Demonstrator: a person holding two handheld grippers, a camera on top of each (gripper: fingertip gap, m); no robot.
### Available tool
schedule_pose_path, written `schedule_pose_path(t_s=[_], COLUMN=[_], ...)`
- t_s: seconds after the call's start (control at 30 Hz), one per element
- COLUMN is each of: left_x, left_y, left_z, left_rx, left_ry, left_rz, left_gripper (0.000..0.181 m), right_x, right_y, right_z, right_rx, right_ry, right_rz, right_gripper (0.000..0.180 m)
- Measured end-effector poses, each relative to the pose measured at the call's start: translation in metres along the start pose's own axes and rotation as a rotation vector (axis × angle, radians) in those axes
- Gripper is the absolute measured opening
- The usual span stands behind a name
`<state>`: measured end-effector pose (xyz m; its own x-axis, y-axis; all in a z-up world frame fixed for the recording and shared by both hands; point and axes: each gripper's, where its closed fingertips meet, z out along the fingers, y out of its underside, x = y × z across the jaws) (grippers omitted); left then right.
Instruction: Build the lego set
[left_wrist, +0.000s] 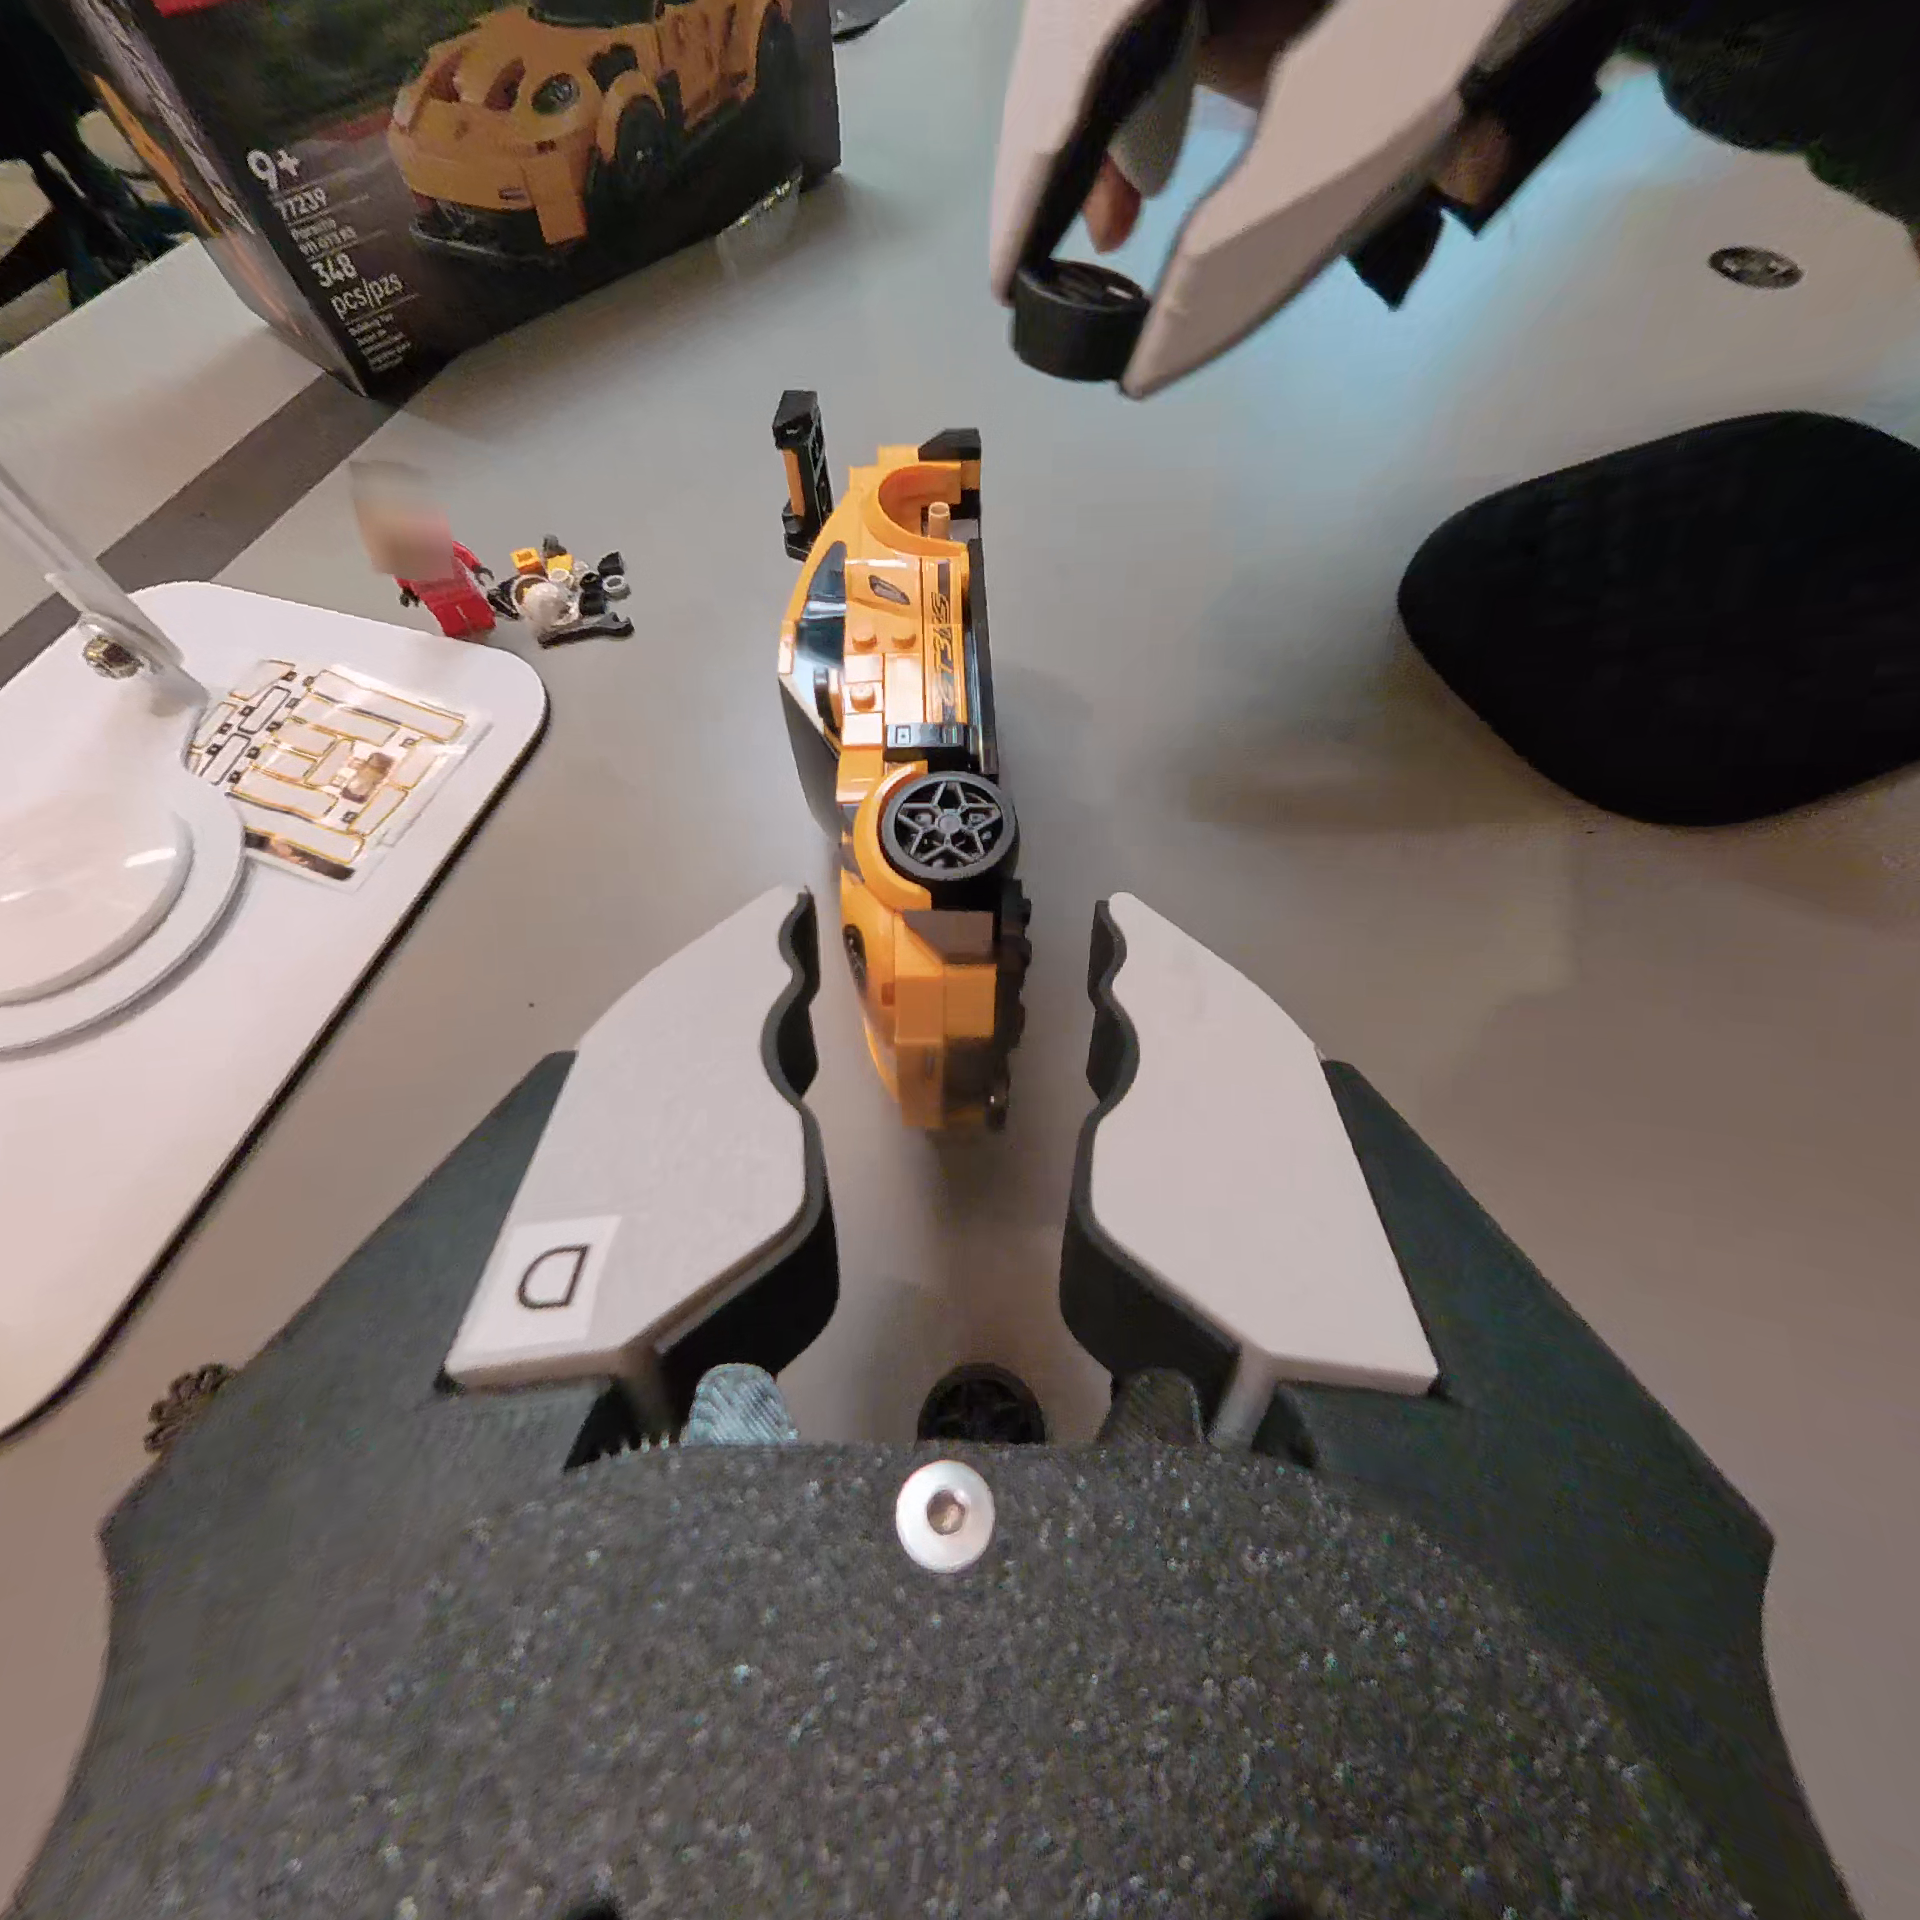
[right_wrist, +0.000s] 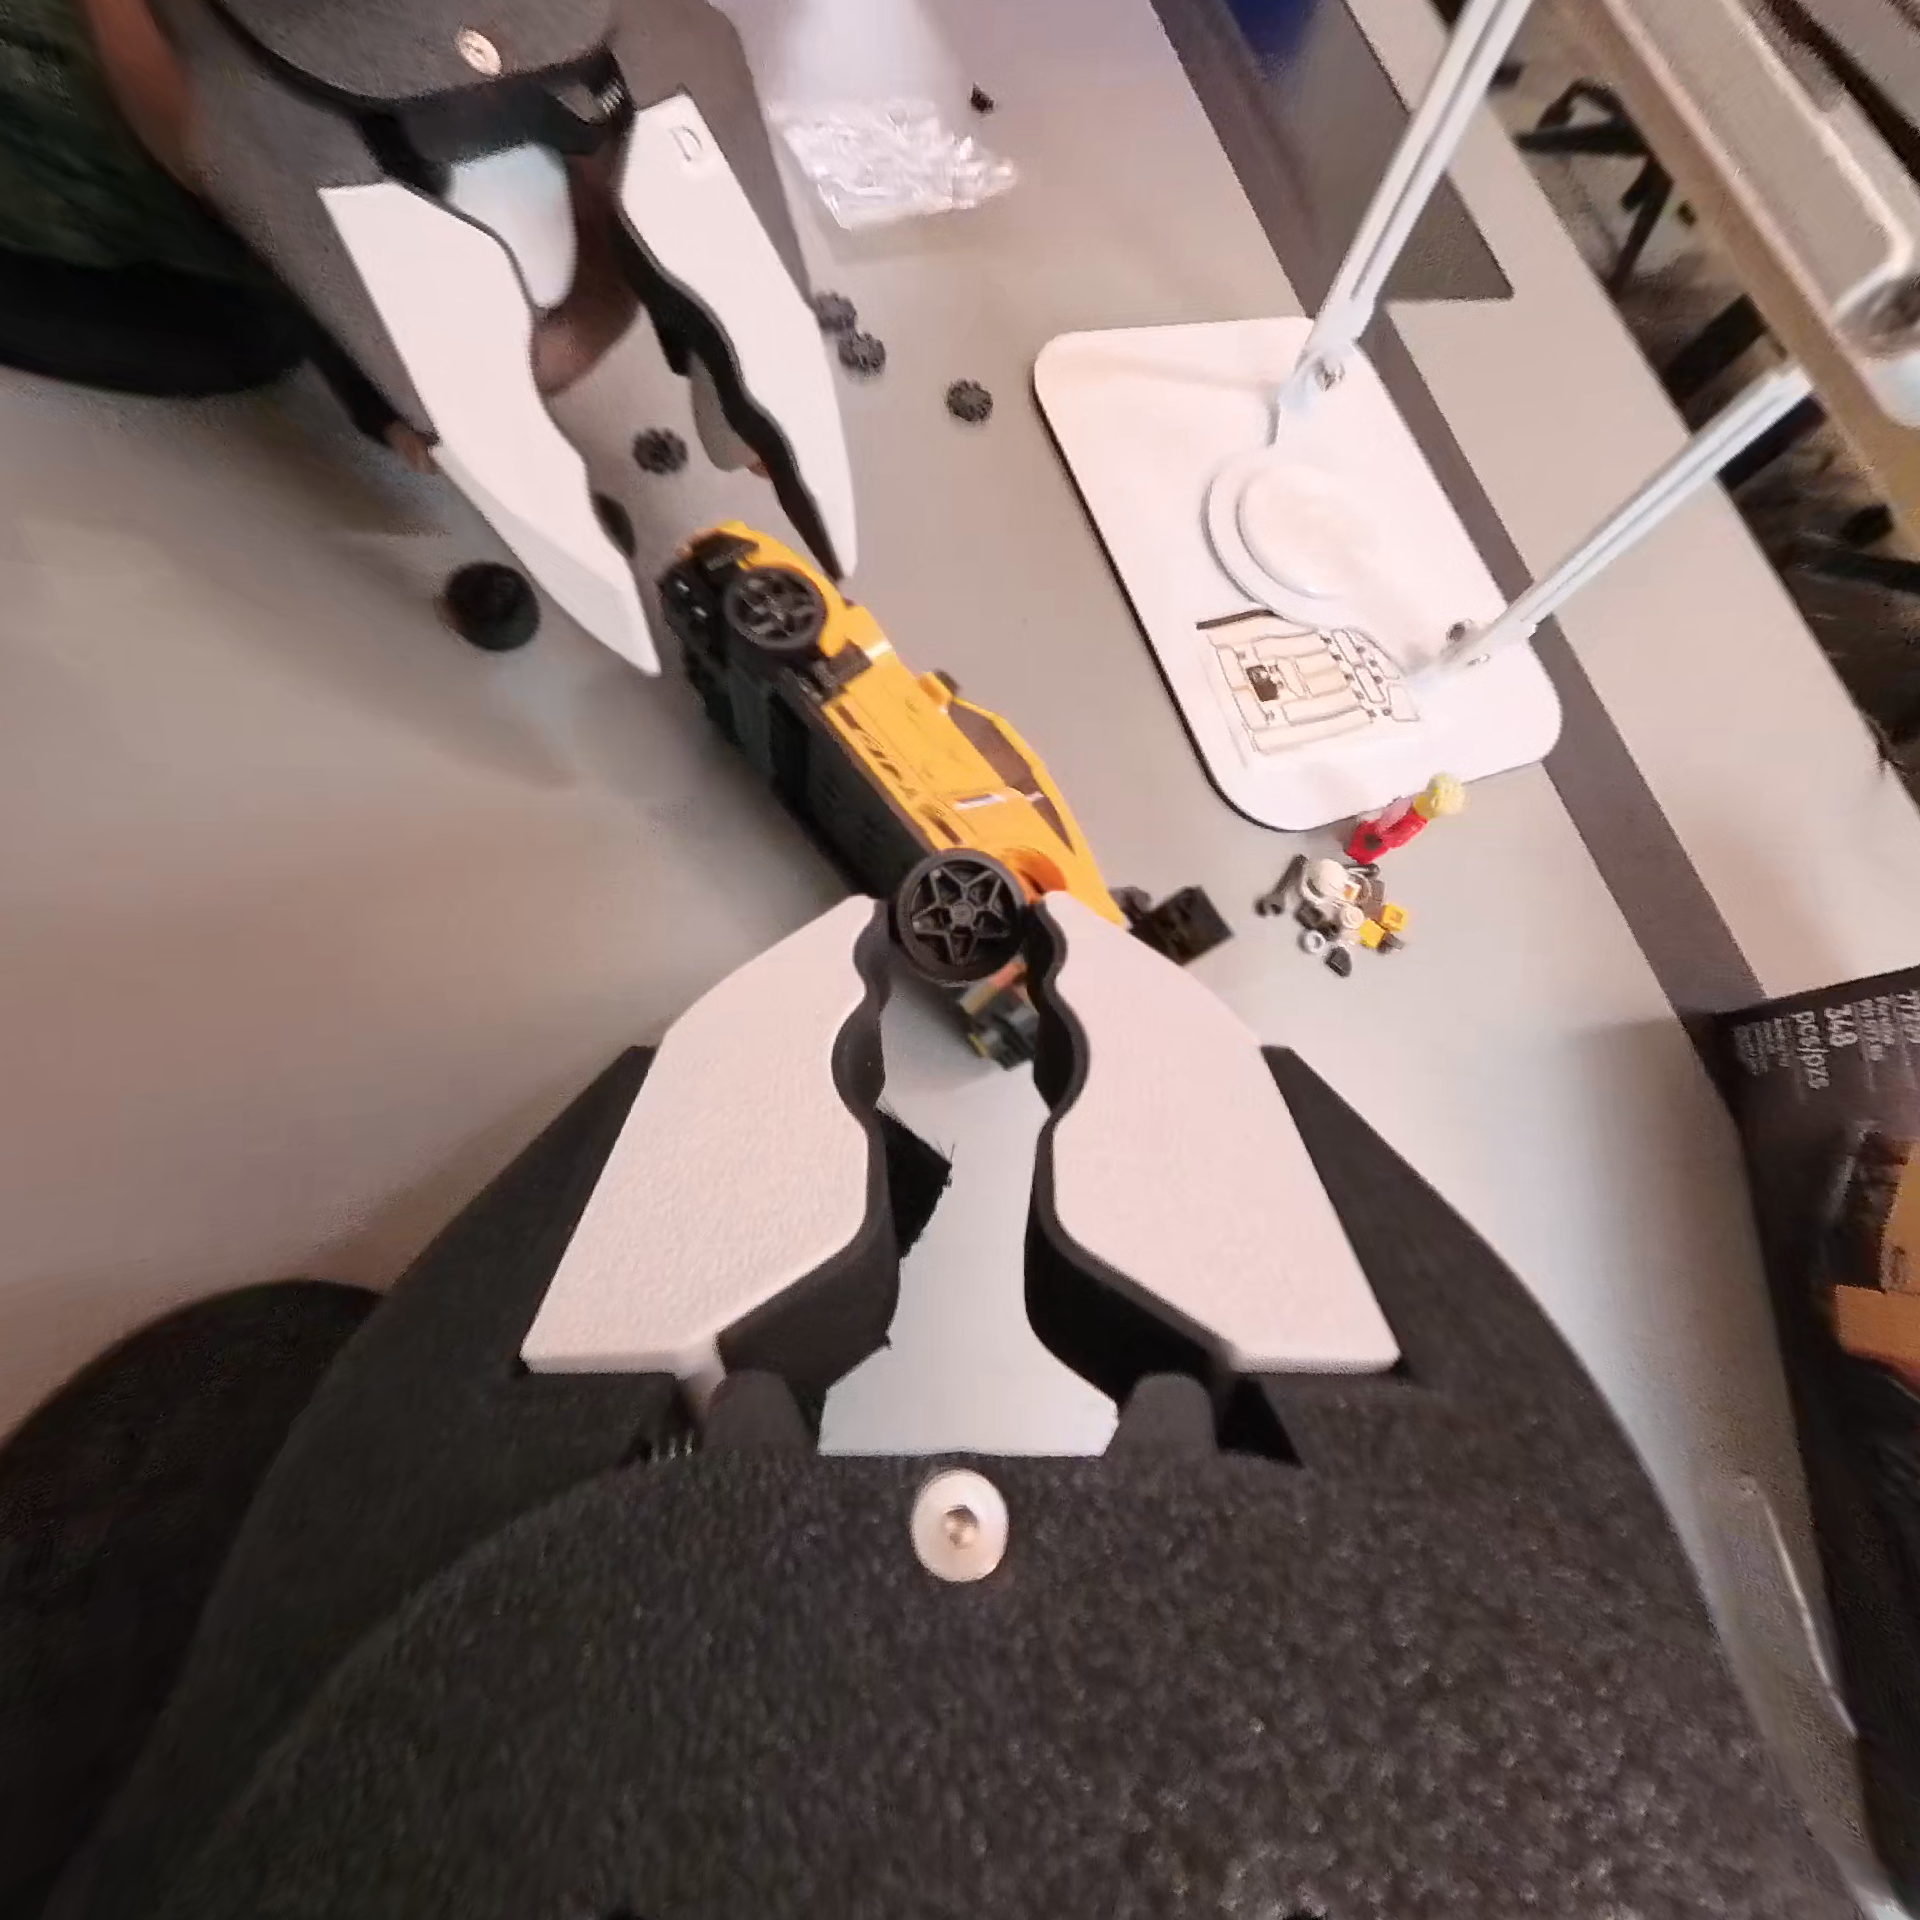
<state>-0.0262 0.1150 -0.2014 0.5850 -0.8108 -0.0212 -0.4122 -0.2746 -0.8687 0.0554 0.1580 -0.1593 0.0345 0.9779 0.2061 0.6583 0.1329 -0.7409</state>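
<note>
The left gripper (left_wrist: 951, 971) hangs low with its jaws spread wide either side of the nose of the orange lego car (left_wrist: 914, 748), which lies on its side on the grey table (left_wrist: 1299, 987). The right gripper (right_wrist: 961, 940) is clamped on a black wheel (right_wrist: 961, 930) above the car's empty rear arch. A printed box (left_wrist: 416, 177) and sticker sheet (left_wrist: 332, 758) bear writing; bare tabletop lies right of the car.

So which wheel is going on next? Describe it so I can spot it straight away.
Start at the yellow brick-built car lying on its side mid-table on the grey table. Past its far end, the right claw is shut on a small black wheel, held in the air. Unlike the spoked wheel already fitted, this one is clamped between white fingers.
</note>
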Motion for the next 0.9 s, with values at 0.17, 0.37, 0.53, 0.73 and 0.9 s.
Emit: schedule_pose_path(t_s=[0.17, 0.37, 0.53, 0.73, 0.9], left_x=[0.001, -0.001, -0.001, -0.003, -0.003], left_y=[0.007, 0.008, 0.010, 0.010, 0.010], left_z=[0.006, 0.009, 0.009, 0.009, 0.009], left_rx=[-0.023, -0.015, -0.012, -0.006, -0.006], left_ry=[-0.011, -0.008, -0.002, -0.005, -0.010], left_rz=[0.001, -0.017, -0.028, -0.052, -0.061], left_gripper=[0.046, 0.041, 0.040, 0.037, 0.036], right_x=[0.011, 0.008, 0.008, 0.009, 0.011], right_y=[0.008, 0.008, 0.012, 0.015, 0.014], right_z=[0.014, 0.029, 0.034, 0.035, 0.032], right_rx=[-0.042, -0.093, -0.119, -0.155, -0.163], right_ry=[-0.093, -0.157, -0.203, -0.224, -0.216], right_rz=[-0.023, -0.108, -0.123, -0.151, -0.175], right_gripper=[0.024, 0.024, 0.024, 0.031, 0.031])
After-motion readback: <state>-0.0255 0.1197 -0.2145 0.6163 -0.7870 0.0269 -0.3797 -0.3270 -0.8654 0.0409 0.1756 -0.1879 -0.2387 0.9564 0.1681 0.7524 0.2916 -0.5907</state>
